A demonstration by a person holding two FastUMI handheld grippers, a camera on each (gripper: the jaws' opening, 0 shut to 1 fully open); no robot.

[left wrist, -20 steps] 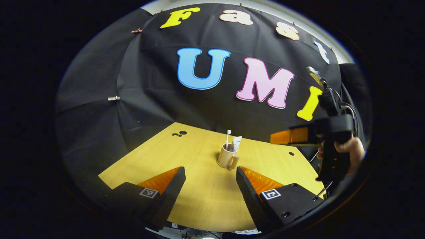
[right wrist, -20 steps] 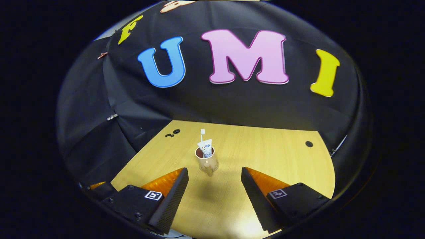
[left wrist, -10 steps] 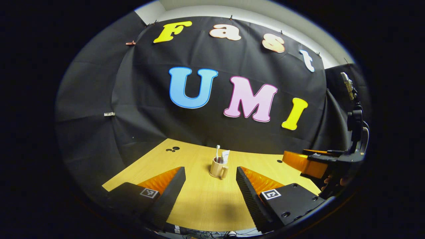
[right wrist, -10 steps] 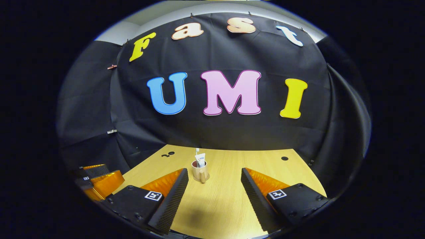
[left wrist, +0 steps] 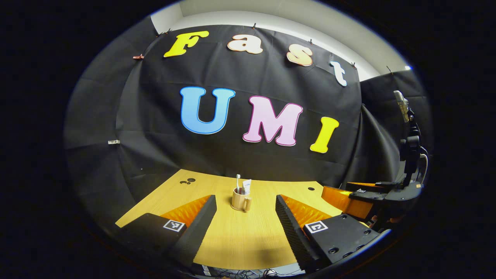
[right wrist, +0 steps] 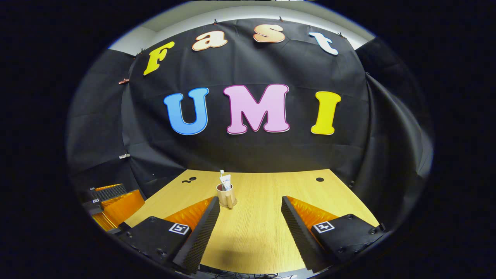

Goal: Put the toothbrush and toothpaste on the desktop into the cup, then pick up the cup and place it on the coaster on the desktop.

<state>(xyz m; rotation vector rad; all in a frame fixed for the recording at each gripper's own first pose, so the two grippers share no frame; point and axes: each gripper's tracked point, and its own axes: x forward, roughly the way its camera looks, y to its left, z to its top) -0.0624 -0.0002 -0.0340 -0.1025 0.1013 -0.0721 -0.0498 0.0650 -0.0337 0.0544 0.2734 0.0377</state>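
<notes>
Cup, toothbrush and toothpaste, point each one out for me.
cup point(left wrist: 238, 200), left gripper view, on its side wall.
toothbrush point(left wrist: 238, 179), left gripper view, on its head.
toothpaste point(right wrist: 226, 181), right gripper view, on the tube's upper part.

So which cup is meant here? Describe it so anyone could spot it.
Start at the wooden desk in front of the black cloth wall. Near its middle stands a beige cup with a handle. It is the one upright object there, with a toothbrush and toothpaste tube sticking out.
</notes>
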